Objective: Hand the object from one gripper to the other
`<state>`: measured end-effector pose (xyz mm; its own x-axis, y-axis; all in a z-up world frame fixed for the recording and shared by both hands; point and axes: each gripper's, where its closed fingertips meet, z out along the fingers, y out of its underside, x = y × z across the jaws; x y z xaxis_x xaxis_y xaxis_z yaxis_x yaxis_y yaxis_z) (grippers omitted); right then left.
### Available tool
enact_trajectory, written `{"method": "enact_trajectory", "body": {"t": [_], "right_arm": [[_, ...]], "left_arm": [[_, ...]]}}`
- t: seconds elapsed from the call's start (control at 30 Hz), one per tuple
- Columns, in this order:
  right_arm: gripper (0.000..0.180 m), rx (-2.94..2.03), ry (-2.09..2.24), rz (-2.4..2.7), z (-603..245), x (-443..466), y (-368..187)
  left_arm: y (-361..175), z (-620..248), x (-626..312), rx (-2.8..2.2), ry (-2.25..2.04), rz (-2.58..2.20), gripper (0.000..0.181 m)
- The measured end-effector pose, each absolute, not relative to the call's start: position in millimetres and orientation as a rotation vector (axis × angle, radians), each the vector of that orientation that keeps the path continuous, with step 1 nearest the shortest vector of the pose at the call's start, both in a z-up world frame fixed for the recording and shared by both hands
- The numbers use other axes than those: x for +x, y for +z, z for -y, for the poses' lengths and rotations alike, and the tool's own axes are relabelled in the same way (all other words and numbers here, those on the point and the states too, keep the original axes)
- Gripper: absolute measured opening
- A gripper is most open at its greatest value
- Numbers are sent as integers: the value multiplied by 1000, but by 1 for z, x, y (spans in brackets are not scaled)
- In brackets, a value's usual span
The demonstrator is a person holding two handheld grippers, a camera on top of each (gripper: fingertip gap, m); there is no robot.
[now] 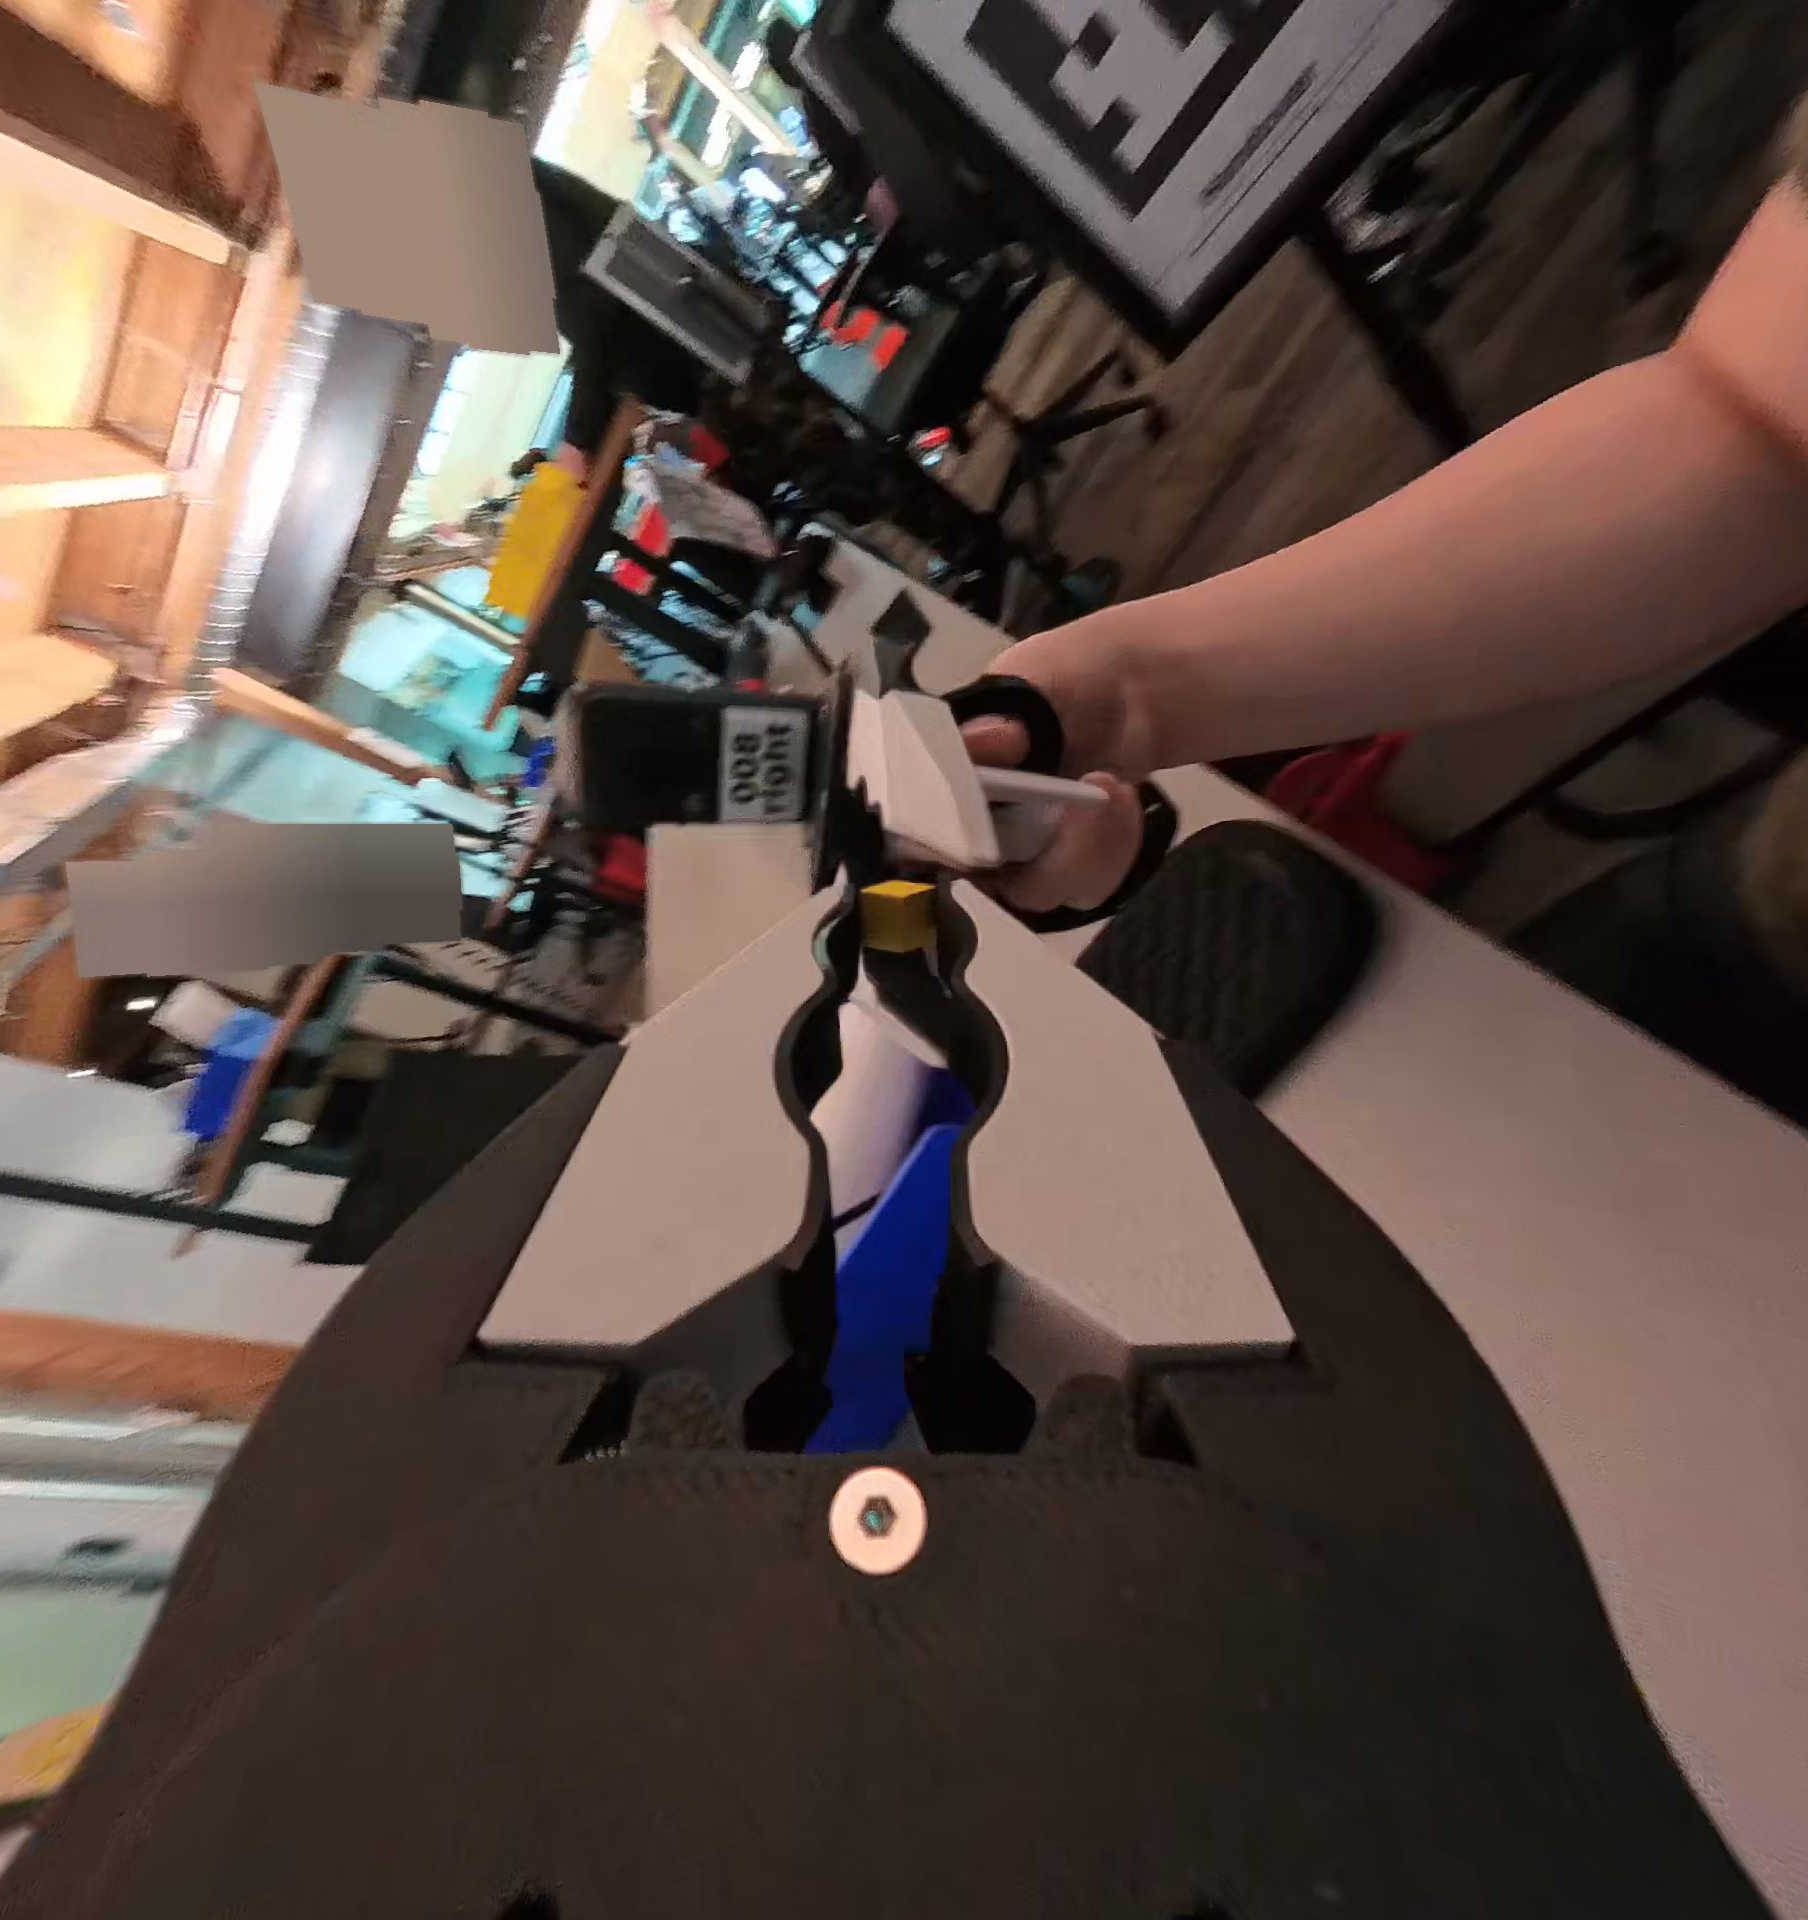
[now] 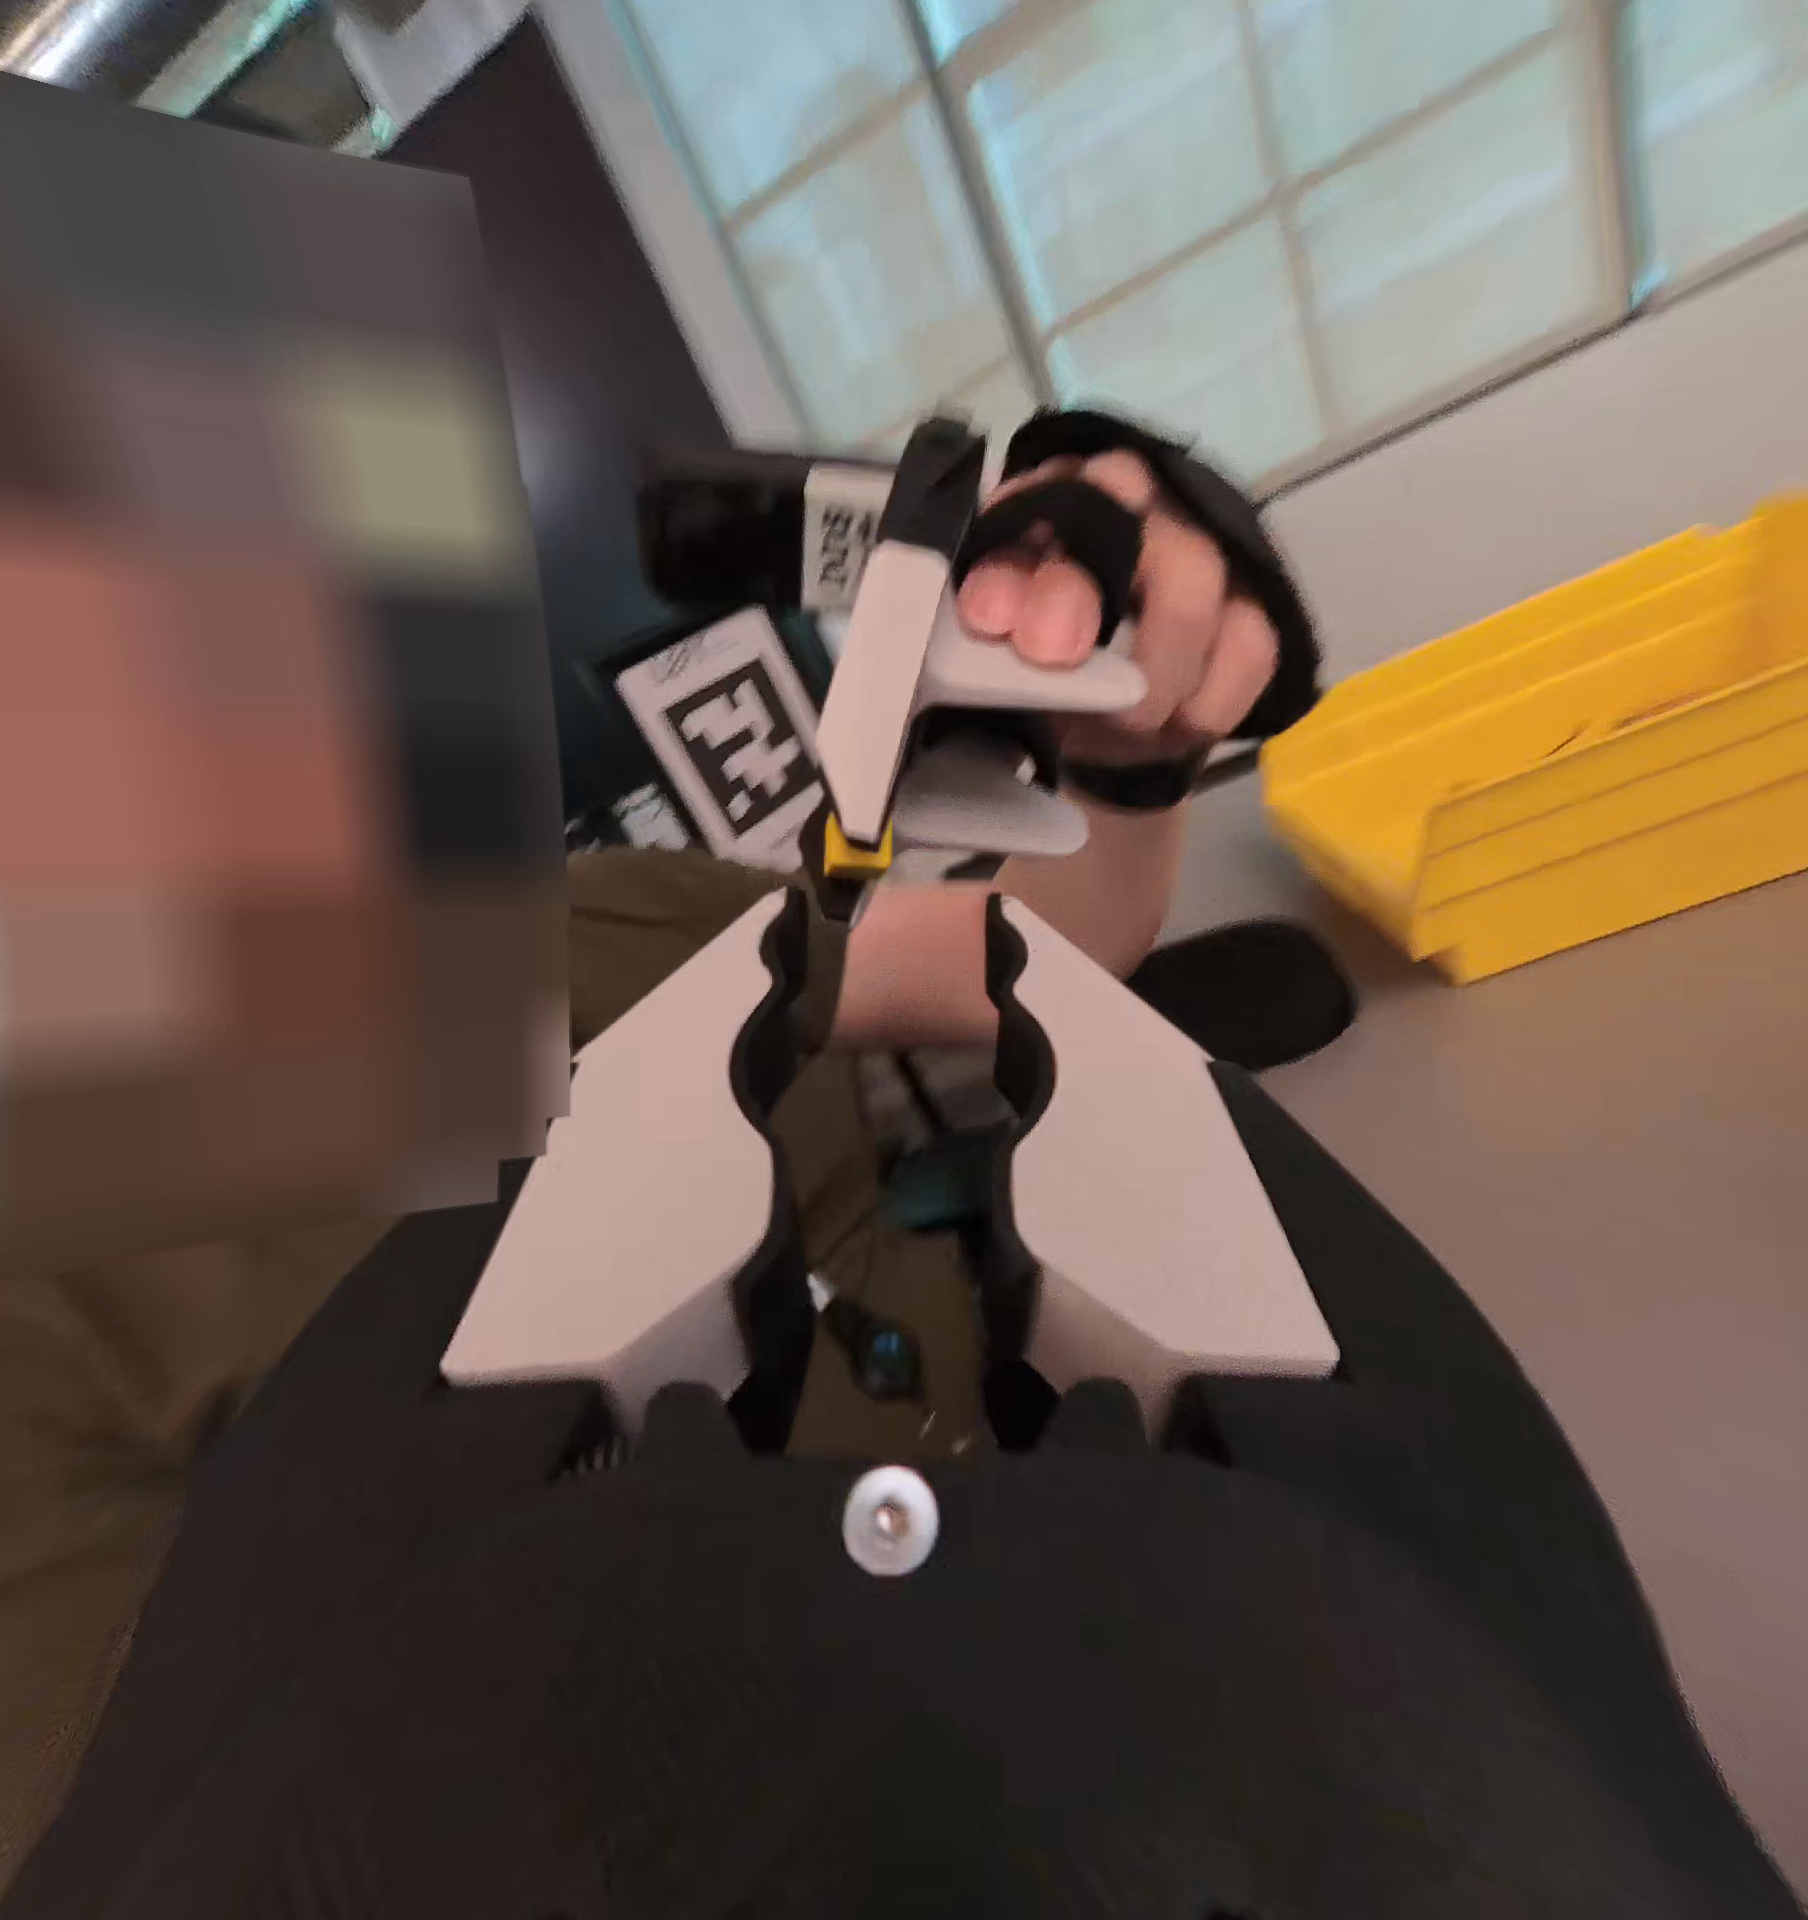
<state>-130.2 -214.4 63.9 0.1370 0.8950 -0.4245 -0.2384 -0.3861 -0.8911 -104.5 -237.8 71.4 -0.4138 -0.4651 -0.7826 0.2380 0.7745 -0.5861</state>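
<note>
Both tongs (image 1: 895, 920) (image 2: 895, 914) near yellow cube (image 1: 895, 916): L pinching, R apparently apart.

Small yellow cube (image 1: 898, 916) pinched between fingers (image 1: 744, 1049)

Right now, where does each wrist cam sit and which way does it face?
Left wrist view: on the left gripper, which is shut on the cube; faces the right gripper, right hand and forearm, with the room behind.
Right wrist view: on the open right gripper; faces the left gripper, left hand, yellow bins and windows.
Shared: cube and both grippers; the cameras face each other.
</note>
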Motion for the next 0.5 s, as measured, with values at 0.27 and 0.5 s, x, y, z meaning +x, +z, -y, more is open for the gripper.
{"method": "enact_trajectory", "body": {"t": [0.27, 0.5], "right_arm": [[30, -1280, 1387, 438, 203, -110, 96], [16, -1295, 1413, 413, 195, -107, 97]], "left_arm": [[83, 221, -91, -188, -557, -1710, 12], [88, 215, -92, -226, -569, -1698, 30]]}}
